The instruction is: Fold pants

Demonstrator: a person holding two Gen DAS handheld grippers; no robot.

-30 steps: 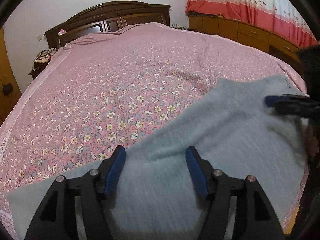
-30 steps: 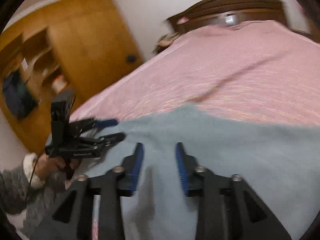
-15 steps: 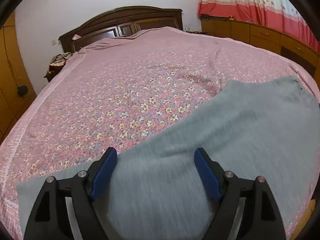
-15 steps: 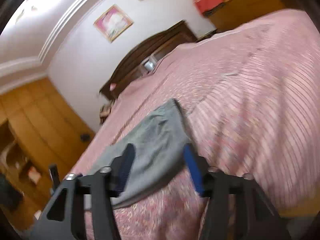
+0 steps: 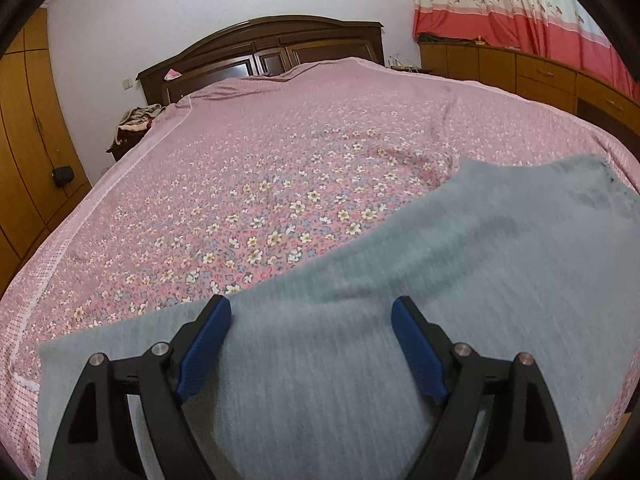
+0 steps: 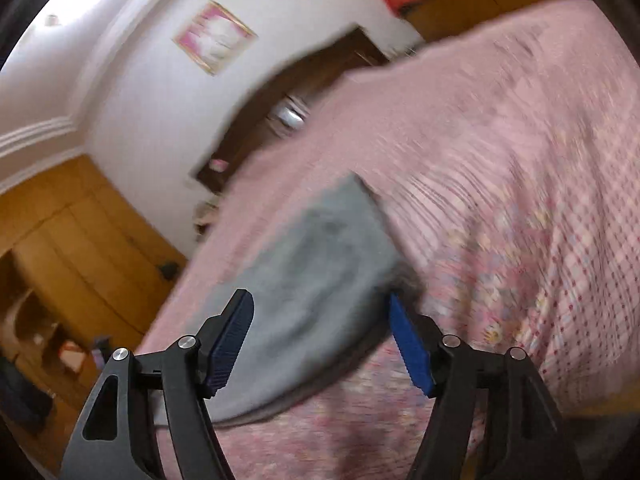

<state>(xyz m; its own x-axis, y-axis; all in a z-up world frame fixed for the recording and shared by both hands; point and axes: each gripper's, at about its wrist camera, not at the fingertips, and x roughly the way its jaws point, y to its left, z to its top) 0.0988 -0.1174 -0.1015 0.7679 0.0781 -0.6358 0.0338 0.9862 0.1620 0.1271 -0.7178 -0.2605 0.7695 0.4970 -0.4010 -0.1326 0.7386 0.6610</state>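
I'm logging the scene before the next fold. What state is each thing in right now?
Left gripper: open, fingers wide apart above the cloth, holding nothing.
Right gripper: open, empty, view blurred.
Grey pants: lying spread flat along the near edge of the bed, not gripped.
Floral bedspread: spread over the bed, a few creases.
Curtain: drawn across the window.

I see soft grey cloth pants (image 5: 460, 280) with a fuzzy, matt look, lying on a thin cotton-like bedspread (image 5: 280, 168) printed with little flowers. Behind the bedspread the headboard (image 5: 280, 40) is dark, shiny wood. My left gripper (image 5: 311, 340) is matt black plastic with ridged blue pads (image 5: 204, 348) and small shiny metal pins.
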